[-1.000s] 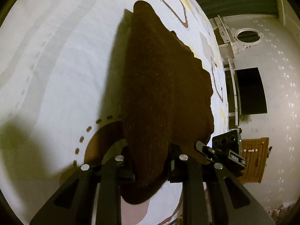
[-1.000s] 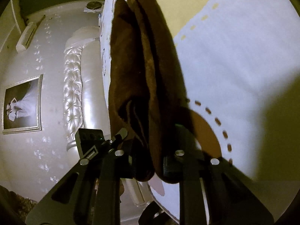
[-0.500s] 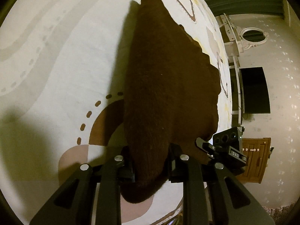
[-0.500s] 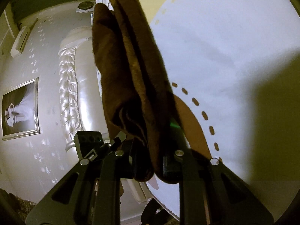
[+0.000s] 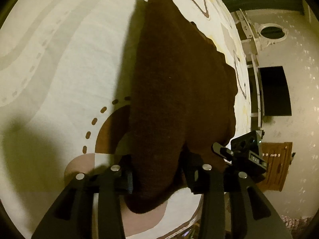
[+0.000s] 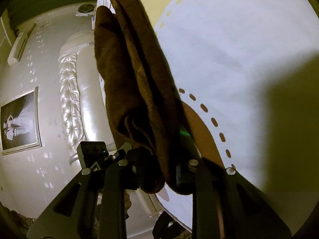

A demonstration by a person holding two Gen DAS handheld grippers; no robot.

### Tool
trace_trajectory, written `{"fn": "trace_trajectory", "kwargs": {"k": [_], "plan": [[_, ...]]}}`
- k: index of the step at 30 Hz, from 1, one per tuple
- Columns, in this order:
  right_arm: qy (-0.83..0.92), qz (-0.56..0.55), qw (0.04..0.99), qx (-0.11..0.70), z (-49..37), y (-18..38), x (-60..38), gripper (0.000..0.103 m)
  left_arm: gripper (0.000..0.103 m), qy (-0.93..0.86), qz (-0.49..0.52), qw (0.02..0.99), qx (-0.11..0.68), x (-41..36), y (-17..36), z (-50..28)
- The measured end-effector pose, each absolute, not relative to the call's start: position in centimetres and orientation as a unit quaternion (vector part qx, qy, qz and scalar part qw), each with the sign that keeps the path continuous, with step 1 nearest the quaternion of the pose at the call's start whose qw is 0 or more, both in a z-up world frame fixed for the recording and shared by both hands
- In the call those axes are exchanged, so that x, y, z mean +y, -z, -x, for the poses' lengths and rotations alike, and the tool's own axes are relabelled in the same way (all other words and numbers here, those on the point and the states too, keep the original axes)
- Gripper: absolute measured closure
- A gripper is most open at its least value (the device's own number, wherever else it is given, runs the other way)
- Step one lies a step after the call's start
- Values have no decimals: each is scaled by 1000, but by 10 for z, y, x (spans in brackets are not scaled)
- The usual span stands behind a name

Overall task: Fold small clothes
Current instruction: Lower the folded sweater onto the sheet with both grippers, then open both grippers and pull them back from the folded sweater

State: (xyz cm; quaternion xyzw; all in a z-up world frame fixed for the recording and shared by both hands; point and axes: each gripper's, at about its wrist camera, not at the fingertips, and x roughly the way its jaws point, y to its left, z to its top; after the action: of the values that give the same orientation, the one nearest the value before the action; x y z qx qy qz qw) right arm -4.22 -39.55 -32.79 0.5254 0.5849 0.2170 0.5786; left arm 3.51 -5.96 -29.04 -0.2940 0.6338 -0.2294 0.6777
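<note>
A dark brown fuzzy garment (image 5: 175, 91) hangs stretched between both grippers, above a bed with a white patterned sheet (image 5: 65, 59). My left gripper (image 5: 157, 177) is shut on one end of the garment. My right gripper (image 6: 157, 177) is shut on the other end, where the cloth (image 6: 135, 75) shows in several bunched folded layers. The garment's far end reaches towards the top of each view. The other gripper's body (image 5: 247, 151) shows at the cloth's edge.
The sheet (image 6: 229, 49) has a brown shape and dotted lines beneath the garment. A tufted white headboard (image 6: 69, 91) and a framed picture (image 6: 19, 119) lie left in the right wrist view. A wooden cabinet (image 5: 275, 165) and dark screen (image 5: 274, 91) stand right in the left wrist view.
Both grippers still hold the garment. The cloth and grippers have shifted slightly over the sheet, with the brown shape and dotted line sliding under the cloth.
</note>
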Motion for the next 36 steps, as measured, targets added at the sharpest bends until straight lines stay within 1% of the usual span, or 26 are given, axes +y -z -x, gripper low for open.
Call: {"fn": "trace_trajectory", "kwargs": {"k": [2, 3, 5, 6, 8, 11, 13, 16, 22, 27, 29, 31, 36], "plan": [[-215, -529, 577, 584, 43, 327, -396, 73, 54, 234, 288, 679, 634, -62, 289, -35], [-213, -533, 575, 583, 44, 328, -396, 72, 53, 237, 285, 680, 633, -63, 288, -34], [-212, -539, 572, 581, 45, 328, -398, 63, 46, 239, 277, 683, 632, -66, 286, -33], [-212, -541, 572, 579, 45, 327, -398, 61, 44, 240, 269, 686, 632, -68, 284, -32], [-212, -543, 573, 576, 45, 324, -398, 50, 39, 242, 255, 691, 632, -71, 281, -30], [-208, -541, 577, 575, 46, 320, -398, 41, 33, 240, 234, 697, 634, -75, 277, -27], [-205, -541, 579, 574, 48, 318, -398, 38, 31, 238, 229, 698, 636, -75, 275, -25], [-198, -542, 581, 574, 51, 316, -399, 35, 30, 230, 226, 698, 639, -73, 274, -23], [-184, -542, 584, 576, 60, 312, -401, 32, 28, 207, 223, 701, 645, -70, 273, -20], [-172, -538, 590, 577, 64, 310, -403, 32, 28, 182, 196, 718, 642, -71, 268, -16], [-166, -532, 595, 579, 68, 308, -402, 31, 26, 166, 185, 727, 640, -71, 265, -15], [-159, -525, 600, 582, 71, 305, -400, 29, 25, 149, 175, 737, 635, -69, 261, -13], [-136, -488, 628, 591, 79, 290, -390, 26, 25, 129, 139, 758, 624, -66, 247, -9]]}}
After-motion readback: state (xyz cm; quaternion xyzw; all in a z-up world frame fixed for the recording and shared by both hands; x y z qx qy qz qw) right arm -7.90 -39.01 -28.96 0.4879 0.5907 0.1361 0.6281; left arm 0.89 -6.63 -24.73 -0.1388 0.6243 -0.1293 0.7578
